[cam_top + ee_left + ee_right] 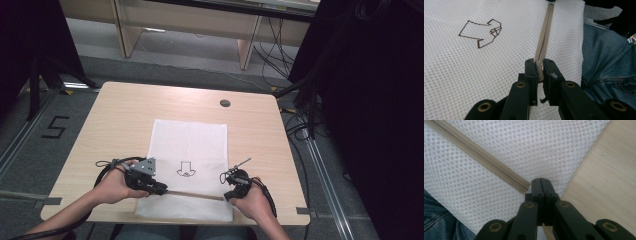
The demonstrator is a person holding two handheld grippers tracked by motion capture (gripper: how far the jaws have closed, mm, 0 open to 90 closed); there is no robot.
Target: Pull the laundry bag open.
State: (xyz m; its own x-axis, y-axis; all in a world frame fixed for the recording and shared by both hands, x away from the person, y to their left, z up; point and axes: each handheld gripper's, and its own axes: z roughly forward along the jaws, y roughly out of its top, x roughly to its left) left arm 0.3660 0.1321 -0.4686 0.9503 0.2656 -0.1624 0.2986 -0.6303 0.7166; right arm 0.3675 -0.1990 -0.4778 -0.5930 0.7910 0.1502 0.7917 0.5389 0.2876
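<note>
A white mesh bag (190, 145) lies flat on the wooden table (115, 120), with a beige zipper (195, 194) running across its near end. My left gripper (162, 189) is at the zipper's left end. In the left gripper view my left gripper (539, 67) is shut on the small zipper pull (539, 75), and the zipper (544, 37) stretches away from it. My right gripper (226, 196) is at the zipper's right end. In the right gripper view my right gripper (540, 182) is pressed shut on the mesh just past the zipper (486, 162) end, near the bag's edge.
A brown outline drawing (185, 170) marks the bag's middle. A dark round grommet (225, 103) sits at the table's far side. The table's front edge (175, 220) runs just below both hands. The person's jeans (609, 65) show beyond it. Cables (300, 125) lie on the floor at right.
</note>
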